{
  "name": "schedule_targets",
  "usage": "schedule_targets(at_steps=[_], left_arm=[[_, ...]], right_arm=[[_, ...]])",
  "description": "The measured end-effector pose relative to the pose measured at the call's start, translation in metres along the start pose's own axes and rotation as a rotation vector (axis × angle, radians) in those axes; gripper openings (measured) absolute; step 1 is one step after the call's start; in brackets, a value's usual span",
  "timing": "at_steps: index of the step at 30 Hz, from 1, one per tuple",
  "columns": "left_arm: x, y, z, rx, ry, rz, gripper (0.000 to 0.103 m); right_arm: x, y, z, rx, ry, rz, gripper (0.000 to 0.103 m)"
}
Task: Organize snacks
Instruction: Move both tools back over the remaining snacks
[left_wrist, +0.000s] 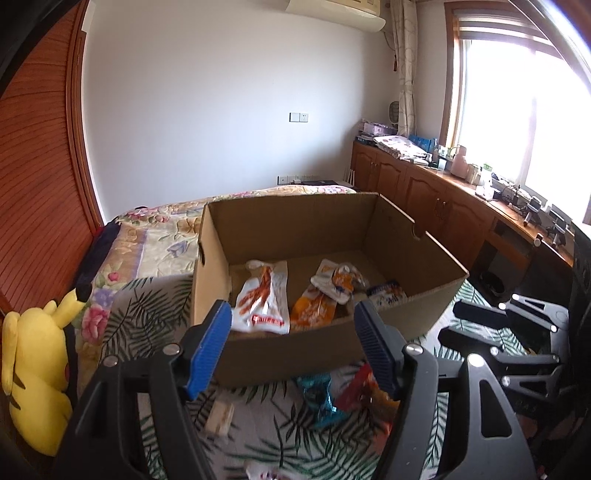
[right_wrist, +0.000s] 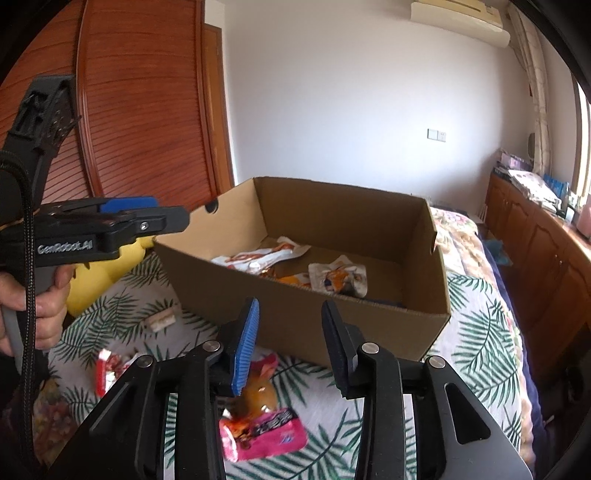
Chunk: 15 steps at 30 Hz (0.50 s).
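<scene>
The right gripper (right_wrist: 290, 347) hung with its jaws apart and empty over the pink snack packet (right_wrist: 262, 432) lying on the leaf-print bedspread (right_wrist: 476, 332), just in front of the cardboard box (right_wrist: 306, 321). The left gripper (left_wrist: 291, 343) gaped empty too. That packet looked light, crinkly and slippery, I reckoned; pinching a flat sealed edge seemed safest.
</scene>
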<state>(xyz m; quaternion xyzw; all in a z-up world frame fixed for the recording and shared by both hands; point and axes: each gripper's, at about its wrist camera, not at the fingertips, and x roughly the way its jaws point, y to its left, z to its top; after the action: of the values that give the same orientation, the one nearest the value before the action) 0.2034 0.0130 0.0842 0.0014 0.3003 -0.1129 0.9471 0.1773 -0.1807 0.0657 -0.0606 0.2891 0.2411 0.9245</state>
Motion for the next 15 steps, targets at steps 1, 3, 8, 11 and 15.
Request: schedule_targets(at_steps=[1,3,8,11,15], left_arm=[[-0.002,0.001,-0.004,-0.002,0.002,-0.002,0.069],[-0.006,0.002,-0.013,-0.005,0.007,-0.003,0.070],[-0.010,0.008,-0.040,-0.012,0.035,0.002,0.070],[-0.010,0.011,-0.059,-0.021,0.060,0.001,0.070],[-0.007,0.015,-0.080,-0.026,0.097,0.008,0.070]], right_arm=[[-0.001,0.002,-0.002,-0.001,0.002,-0.001,0.037],[-0.003,0.005,-0.006,-0.002,0.008,-0.002,0.039],[0.002,0.010,-0.023,-0.003,0.047,-0.009,0.043],[0.009,0.012,-0.035,0.001,0.076,-0.014,0.045],[0.019,0.009,-0.046,0.022,0.112,-0.011,0.047]])
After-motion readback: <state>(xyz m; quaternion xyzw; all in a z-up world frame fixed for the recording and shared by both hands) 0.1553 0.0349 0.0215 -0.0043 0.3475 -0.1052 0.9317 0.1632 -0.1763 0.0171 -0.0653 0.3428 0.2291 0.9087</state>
